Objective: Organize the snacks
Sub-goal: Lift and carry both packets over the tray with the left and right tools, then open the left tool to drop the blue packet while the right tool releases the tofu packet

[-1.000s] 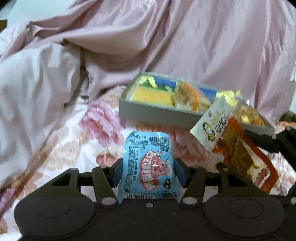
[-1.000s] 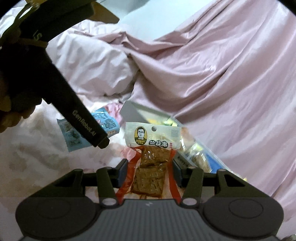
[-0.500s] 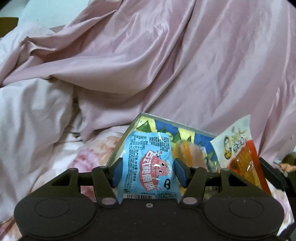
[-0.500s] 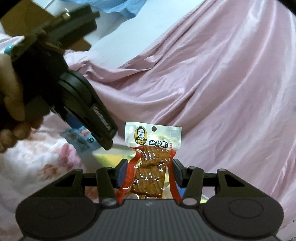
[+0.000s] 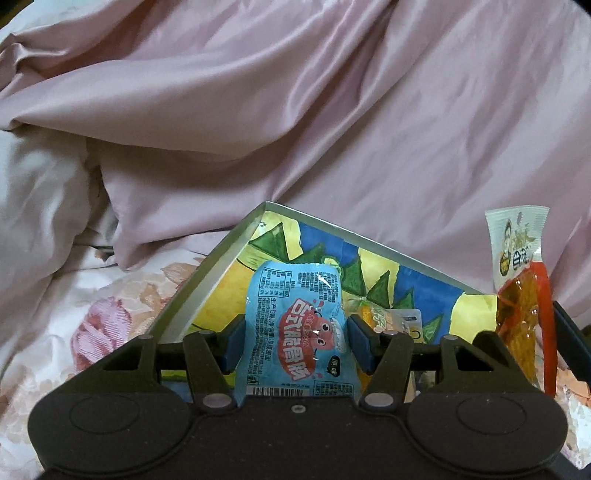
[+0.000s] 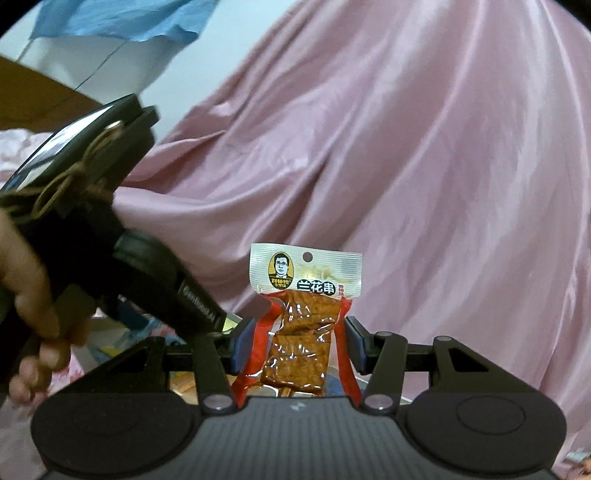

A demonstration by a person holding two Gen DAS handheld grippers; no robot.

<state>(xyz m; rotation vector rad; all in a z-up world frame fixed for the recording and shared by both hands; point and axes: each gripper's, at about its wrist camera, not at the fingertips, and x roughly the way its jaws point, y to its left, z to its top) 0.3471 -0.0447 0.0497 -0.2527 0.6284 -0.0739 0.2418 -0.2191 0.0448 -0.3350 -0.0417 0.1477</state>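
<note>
My left gripper (image 5: 293,341) is shut on a light blue snack packet (image 5: 295,325) and holds it over the grey snack box (image 5: 207,284), whose lining is blue and yellow with green shapes. A small yellow packet (image 5: 388,317) lies inside the box. My right gripper (image 6: 297,341) is shut on a red-edged packet of brown tofu strips (image 6: 304,325), held upright. That packet also shows at the right of the left wrist view (image 5: 524,295). The left gripper's body and the hand on it (image 6: 122,266) fill the left of the right wrist view.
A crumpled pink satin quilt (image 5: 295,110) rises right behind the box and fills the background in the right wrist view (image 6: 424,166). A floral bedsheet (image 5: 92,314) lies to the left of the box. A blue cloth (image 6: 122,18) hangs at the top left.
Both grippers have moved forward with their packets. The box has gone from ahead of the left gripper to right beneath it, and the quilt looms closer.
</note>
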